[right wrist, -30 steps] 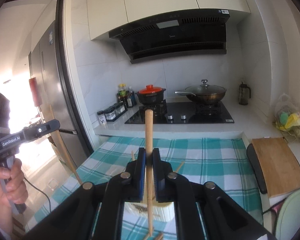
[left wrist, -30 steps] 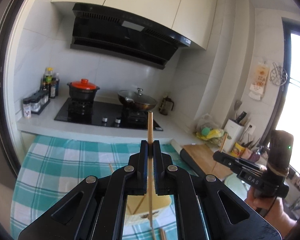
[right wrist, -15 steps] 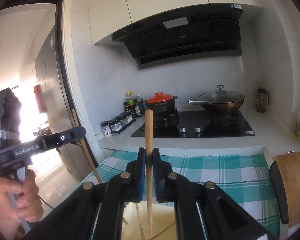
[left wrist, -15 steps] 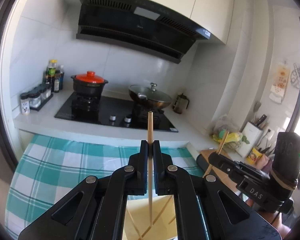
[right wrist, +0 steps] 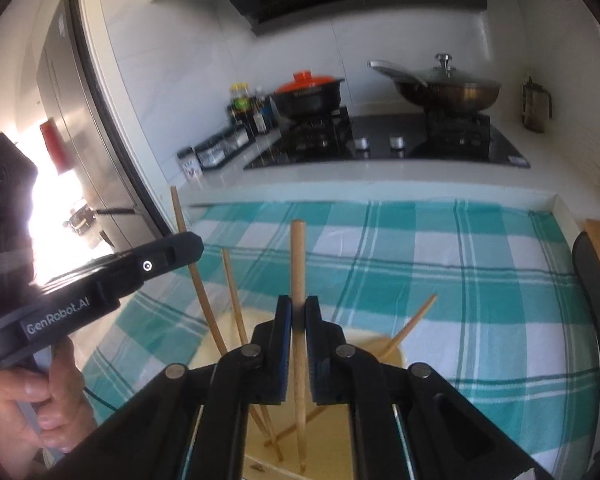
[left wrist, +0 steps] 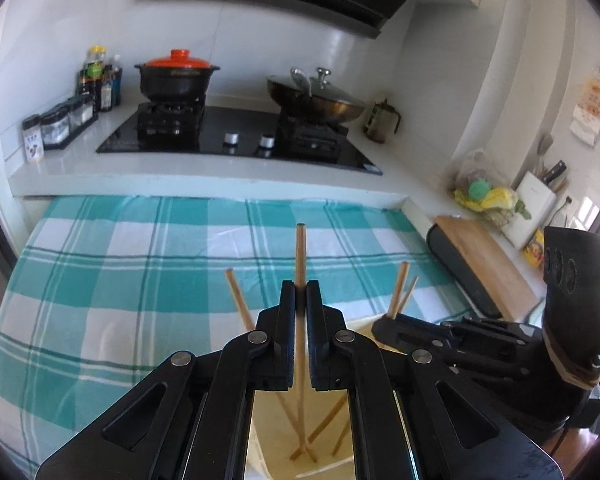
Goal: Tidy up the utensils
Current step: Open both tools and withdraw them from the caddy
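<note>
My left gripper (left wrist: 300,292) is shut on a thin wooden chopstick (left wrist: 300,256) that stands upright, its lower end down inside a cream-coloured holder (left wrist: 260,432). My right gripper (right wrist: 298,308) is shut on a thicker chopstick (right wrist: 298,256), whose tip also reaches into the holder (right wrist: 364,336). Several loose chopsticks (right wrist: 232,292) lean in the holder. The two grippers sit close side by side over it. The right gripper (left wrist: 384,326) shows at the right of the left wrist view, and the left gripper (right wrist: 188,246) at the left of the right wrist view.
A teal checked cloth (left wrist: 140,280) covers the table under the holder. Behind it is a counter with a hob, a red-lidded pot (left wrist: 176,76) and a lidded wok (left wrist: 316,98). A wooden board (left wrist: 484,260) lies at the right. A hand (right wrist: 28,392) holds the left gripper.
Both grippers have come down and tilted downward with their chopsticks. The chopsticks' lower ends now stand inside the holder, and the grippers are closer together.
</note>
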Demonstrator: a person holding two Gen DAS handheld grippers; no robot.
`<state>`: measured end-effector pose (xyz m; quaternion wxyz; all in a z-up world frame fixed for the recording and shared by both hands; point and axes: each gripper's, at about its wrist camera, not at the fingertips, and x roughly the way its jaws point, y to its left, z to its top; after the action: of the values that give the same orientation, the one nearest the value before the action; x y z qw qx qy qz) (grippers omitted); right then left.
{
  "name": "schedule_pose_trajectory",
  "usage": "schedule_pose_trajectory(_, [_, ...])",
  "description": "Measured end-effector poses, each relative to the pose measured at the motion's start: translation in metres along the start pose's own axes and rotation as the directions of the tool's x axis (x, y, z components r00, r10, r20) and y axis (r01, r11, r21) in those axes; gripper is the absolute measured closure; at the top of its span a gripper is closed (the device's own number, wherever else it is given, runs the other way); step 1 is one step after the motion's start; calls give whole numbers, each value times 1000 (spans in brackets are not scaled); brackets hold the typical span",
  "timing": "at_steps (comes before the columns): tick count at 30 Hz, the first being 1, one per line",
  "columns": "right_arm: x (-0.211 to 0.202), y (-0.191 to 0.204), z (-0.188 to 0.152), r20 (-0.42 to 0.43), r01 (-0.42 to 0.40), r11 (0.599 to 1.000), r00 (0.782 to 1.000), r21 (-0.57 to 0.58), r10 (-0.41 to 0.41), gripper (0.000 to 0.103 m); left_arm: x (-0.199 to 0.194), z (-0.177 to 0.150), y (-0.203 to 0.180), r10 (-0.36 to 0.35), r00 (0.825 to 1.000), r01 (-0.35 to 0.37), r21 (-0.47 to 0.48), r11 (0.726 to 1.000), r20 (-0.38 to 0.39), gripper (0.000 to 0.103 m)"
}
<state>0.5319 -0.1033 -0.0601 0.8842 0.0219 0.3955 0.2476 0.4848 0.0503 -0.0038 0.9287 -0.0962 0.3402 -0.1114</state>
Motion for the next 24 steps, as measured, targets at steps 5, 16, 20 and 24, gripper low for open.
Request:
schedule_pose_trajectory(5, [-15,5,-16,30,81,997,996,-12,-80,31,-31,-24,6,91,995,-92,18,996,47,17])
schedule_pose_trajectory(16, [-135,12,-85,95,169,985,982,-30,-166,16,-154,-116,0,271,958,-281,128,951,94,1])
schedule_pose_trajectory(20, [-168,18,-140,84,208,976,976,-63,-202,15,-178,-159,-11,319,946,-323,149,935,49,1])
schedule_pose_trajectory(24, [-192,28,-200,93,302,946,952,-119,-292,13,-199,-201,-22,316,947,-321,108,941,61,1])
